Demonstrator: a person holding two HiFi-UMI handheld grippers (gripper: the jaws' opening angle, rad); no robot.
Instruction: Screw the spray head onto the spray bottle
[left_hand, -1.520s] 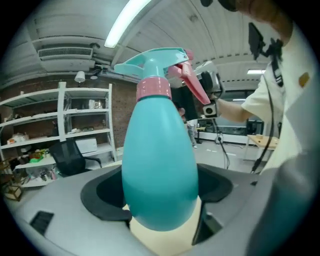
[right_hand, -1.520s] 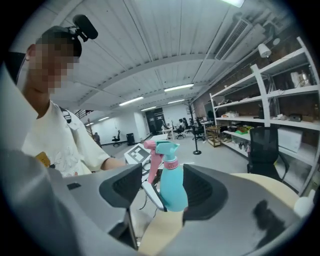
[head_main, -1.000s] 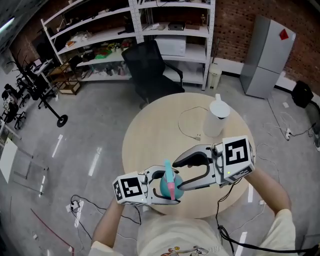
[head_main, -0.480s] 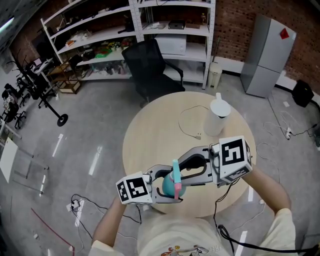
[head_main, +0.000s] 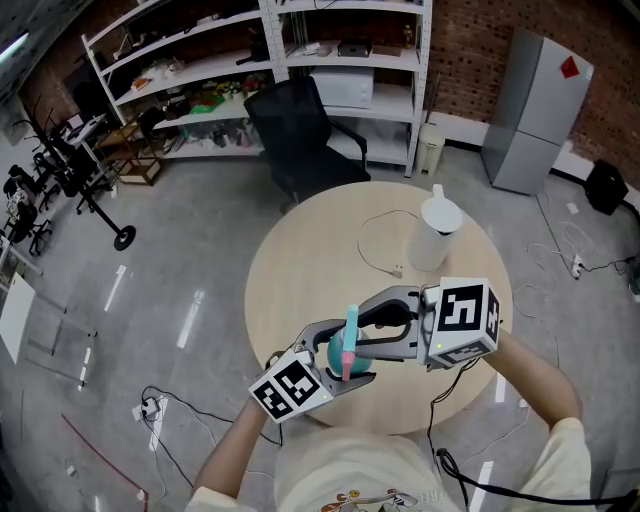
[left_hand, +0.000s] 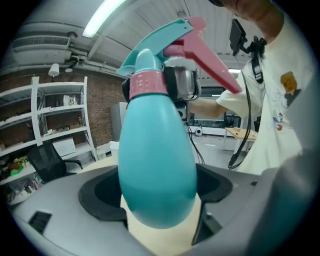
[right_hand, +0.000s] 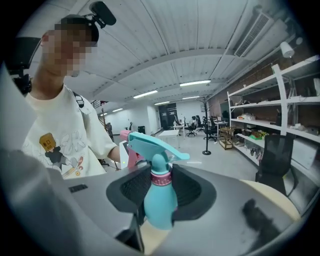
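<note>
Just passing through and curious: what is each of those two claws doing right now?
Left gripper: closed on the spray bottle's teal body.
Right gripper: jaws have just been closing, now gripping the pink collar under the spray head.

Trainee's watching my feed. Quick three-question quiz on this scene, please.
1. True or false: the spray head is off the spray bottle.
2. What does the left gripper clamp? A) the bottle's teal body B) the pink trigger C) the white jug
3. Which gripper is on the pink collar?
Key: 1 false, it sits on the bottle. 2 A. 3 the right gripper, whose jaws have just been closing onto it.
</note>
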